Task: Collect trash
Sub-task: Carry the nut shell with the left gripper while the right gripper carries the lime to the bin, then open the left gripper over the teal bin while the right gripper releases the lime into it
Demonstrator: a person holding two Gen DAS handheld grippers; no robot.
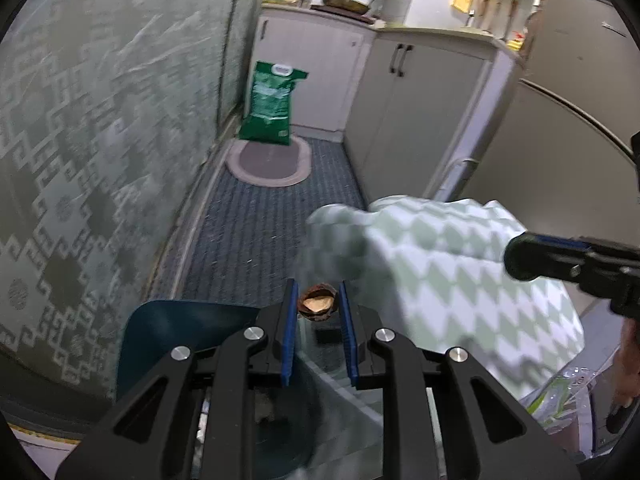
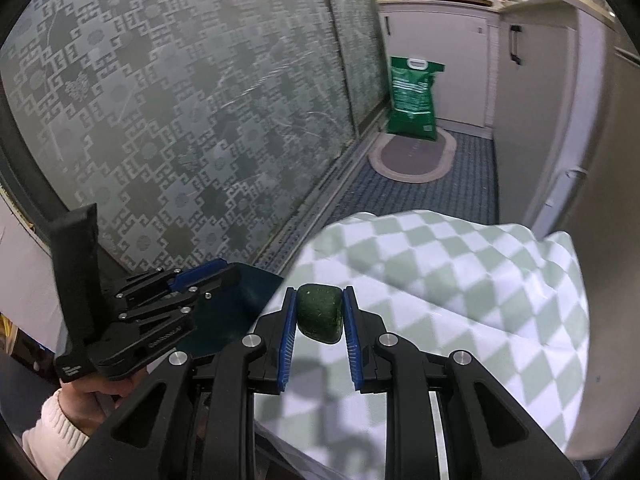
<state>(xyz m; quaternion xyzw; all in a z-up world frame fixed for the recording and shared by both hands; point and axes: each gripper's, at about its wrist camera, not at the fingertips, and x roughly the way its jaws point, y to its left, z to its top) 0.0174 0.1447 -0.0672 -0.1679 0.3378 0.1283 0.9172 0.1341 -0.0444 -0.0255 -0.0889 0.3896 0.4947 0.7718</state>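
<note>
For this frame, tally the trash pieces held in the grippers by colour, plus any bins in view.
Brown trash piece, held by the left gripper: 1
Dark green trash piece, held by the right gripper: 1
Dark teal bin: 1
Total: 3

Sitting pinched between blue pads of left gripper [image 1: 319, 304]: small brown crumpled wrapper [image 1: 316, 305] with pale centre, above dark blue bin [image 1: 168, 332]; resting clamped in right gripper [image 2: 320, 312]: dark green rounded lump [image 2: 320, 313], upright.
</note>
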